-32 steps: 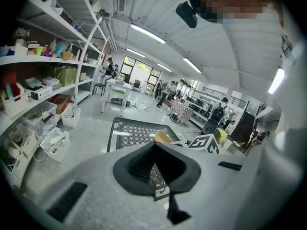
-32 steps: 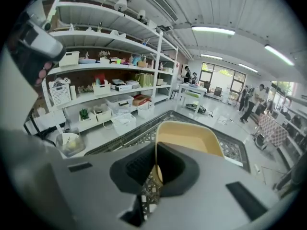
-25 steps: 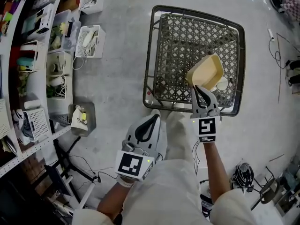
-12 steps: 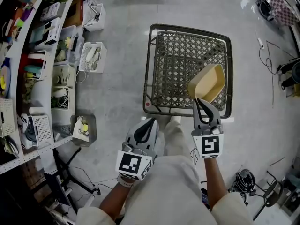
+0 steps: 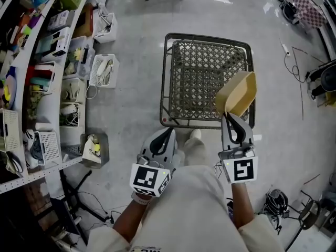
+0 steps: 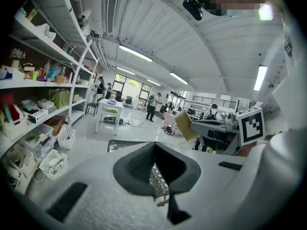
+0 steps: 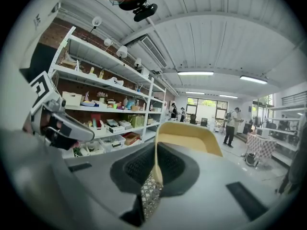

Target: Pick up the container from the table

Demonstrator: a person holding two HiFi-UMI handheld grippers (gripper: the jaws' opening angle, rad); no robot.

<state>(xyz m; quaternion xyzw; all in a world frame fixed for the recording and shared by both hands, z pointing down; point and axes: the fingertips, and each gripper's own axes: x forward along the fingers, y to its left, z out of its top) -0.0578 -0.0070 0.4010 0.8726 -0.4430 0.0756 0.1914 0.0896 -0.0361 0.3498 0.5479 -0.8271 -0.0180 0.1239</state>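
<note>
My right gripper [image 5: 233, 118] clamped on container [image 5: 237, 92] wall. Container tilted, held in air over table [image 5: 164, 77], near its right edge. My left gripper [image 5: 167, 136] closed, empty, idle. Pick looks done; nothing obvious left but holding.

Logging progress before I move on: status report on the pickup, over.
Right gripper shut on container rim. Container off the wicker table, tilted. Left gripper shut, empty. Nothing in the way.
</note>
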